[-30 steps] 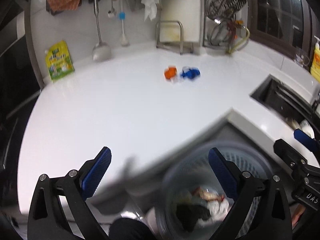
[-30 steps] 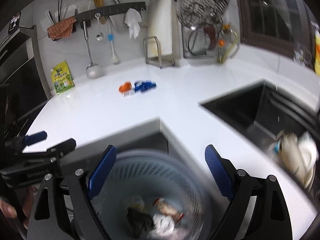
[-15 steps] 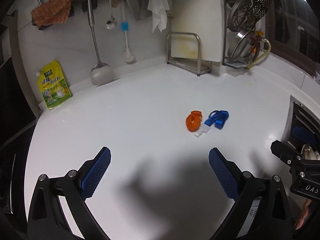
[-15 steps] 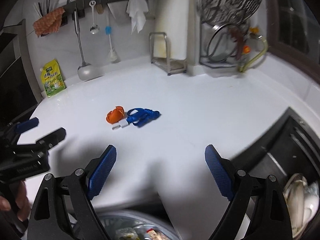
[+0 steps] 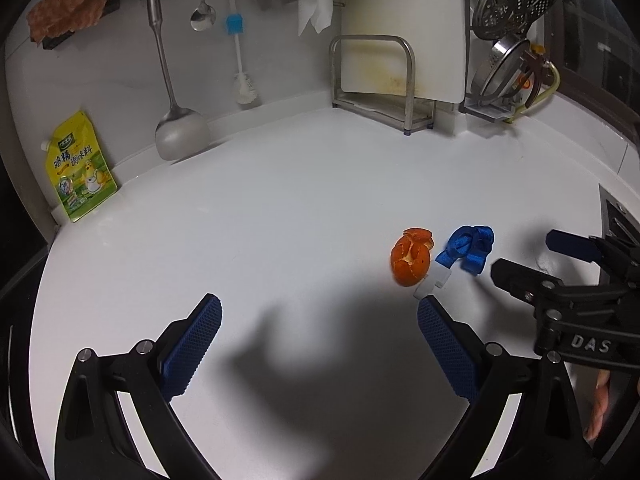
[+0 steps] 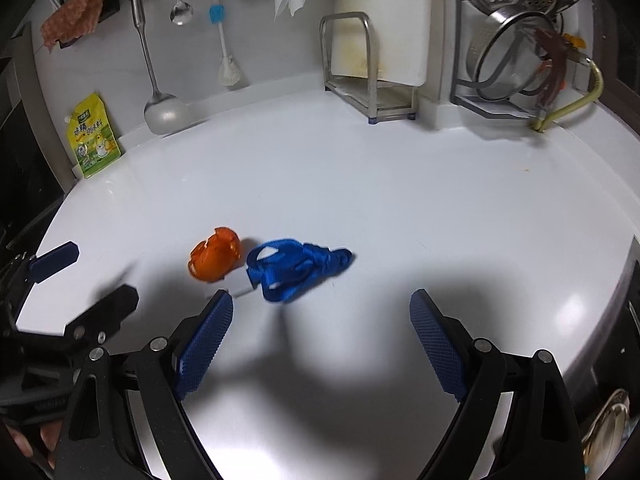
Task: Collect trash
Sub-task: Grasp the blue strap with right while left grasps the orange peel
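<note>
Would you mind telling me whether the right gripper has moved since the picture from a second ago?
Yes. The right gripper has moved forward from above the trash basket to over the white countertop, toward the metal cutting-board rack, and now hangs open near the blue strap.

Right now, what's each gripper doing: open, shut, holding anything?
Left gripper: open, empty, above the counter.
Right gripper: open, empty, with the blue strap just ahead.
</note>
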### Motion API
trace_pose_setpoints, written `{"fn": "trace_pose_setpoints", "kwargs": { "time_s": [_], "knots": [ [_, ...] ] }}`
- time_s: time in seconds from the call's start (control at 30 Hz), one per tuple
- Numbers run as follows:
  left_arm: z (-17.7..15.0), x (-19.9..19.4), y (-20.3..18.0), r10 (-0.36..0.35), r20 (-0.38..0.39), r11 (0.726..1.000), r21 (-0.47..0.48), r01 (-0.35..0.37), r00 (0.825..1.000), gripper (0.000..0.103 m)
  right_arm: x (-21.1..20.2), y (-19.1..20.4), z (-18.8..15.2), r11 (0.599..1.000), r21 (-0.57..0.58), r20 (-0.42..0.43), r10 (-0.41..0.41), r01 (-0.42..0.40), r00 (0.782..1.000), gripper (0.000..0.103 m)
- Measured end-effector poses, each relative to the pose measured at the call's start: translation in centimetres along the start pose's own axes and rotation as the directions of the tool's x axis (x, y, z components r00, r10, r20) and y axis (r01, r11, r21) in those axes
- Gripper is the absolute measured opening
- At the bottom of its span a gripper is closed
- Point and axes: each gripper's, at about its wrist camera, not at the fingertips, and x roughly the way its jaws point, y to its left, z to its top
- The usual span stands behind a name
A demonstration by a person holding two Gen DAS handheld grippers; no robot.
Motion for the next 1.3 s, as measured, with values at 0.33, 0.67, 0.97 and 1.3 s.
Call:
{"fn": "trace_pose_setpoints", "kwargs": {
  "time_s": [0.33,0.67,0.97,1.3],
  "knots": [
    [0.1,1.0,0.5,-0.028,-0.021,1.0,-0.015,0.027,0.999,0.096,3.6,0.6,1.7,1.0,-0.023,-0.067,-0.012,0.01,0.998,0.086],
    [0.1,1.1,0.3,-0.017,-0.018,1.0,-0.01,0.017,1.0,0.096,5.3,1.0,2.4,0.999,-0.034,-0.091,-0.019,0.015,0.996,0.085],
    [0.3,1.2,0.0,-0.024,-0.023,0.999,-0.027,0.023,0.999,0.097,4.6,0.5,1.9,0.999,-0.041,-0.075,-0.003,0.0,0.997,0.038],
    [1.1,2.5,-2.0,-0.05,-0.058,0.998,-0.045,0.048,0.997,0.097,0.7,-3.1,1.0,0.998,0.043,0.049,0.046,-0.049,0.998,0.025]
  ]
}}
